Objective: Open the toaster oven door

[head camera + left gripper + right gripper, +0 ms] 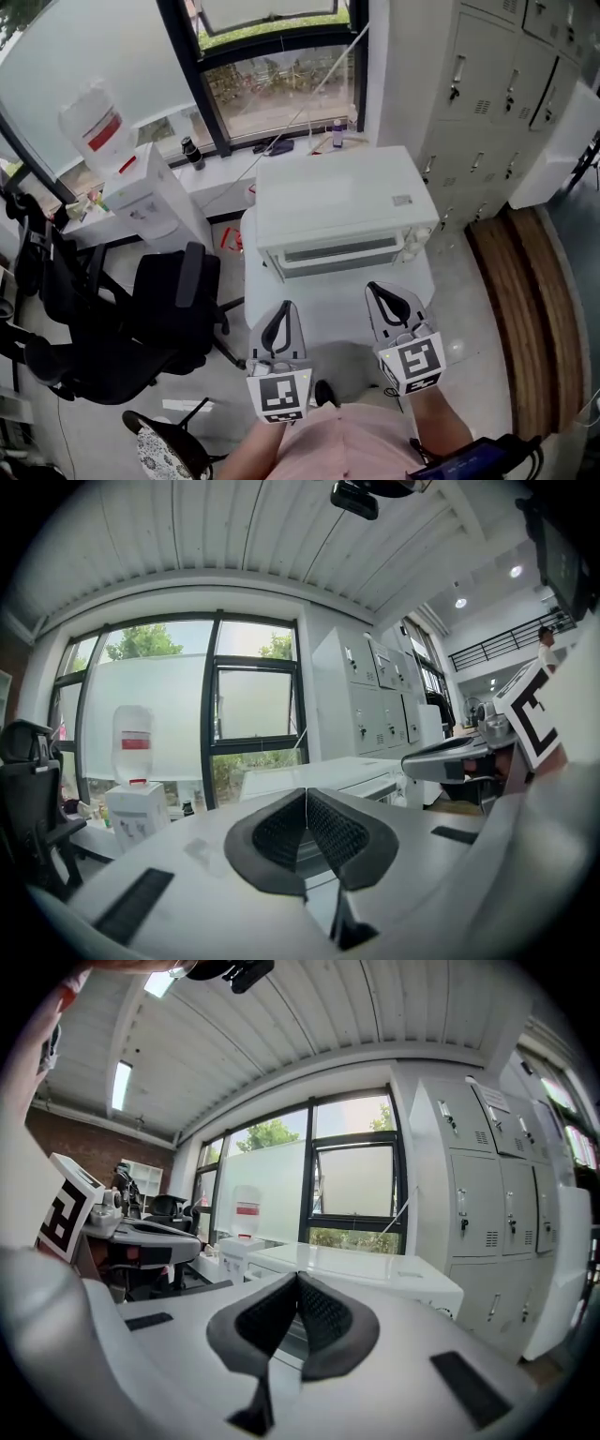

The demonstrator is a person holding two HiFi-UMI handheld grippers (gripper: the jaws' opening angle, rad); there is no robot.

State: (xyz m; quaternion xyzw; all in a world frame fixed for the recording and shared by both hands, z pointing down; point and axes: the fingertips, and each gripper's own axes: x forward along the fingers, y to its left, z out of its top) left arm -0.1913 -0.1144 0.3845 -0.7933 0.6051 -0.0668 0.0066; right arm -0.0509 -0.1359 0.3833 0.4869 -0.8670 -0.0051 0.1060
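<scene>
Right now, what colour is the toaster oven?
The toaster oven is white; head view shows it best.

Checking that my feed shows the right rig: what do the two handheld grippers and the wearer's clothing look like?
The left gripper and the right gripper match: white plastic bodies tapering to black, textured rubber jaw pads. Each carries a white cube printed with black square markers. The person wears a pink top.

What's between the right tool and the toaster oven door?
Nothing visible. The right tool, jaws together and empty, is just in front of the toaster oven door, with only bare white table between them. The left tool is off to the side, out of the path.
</scene>
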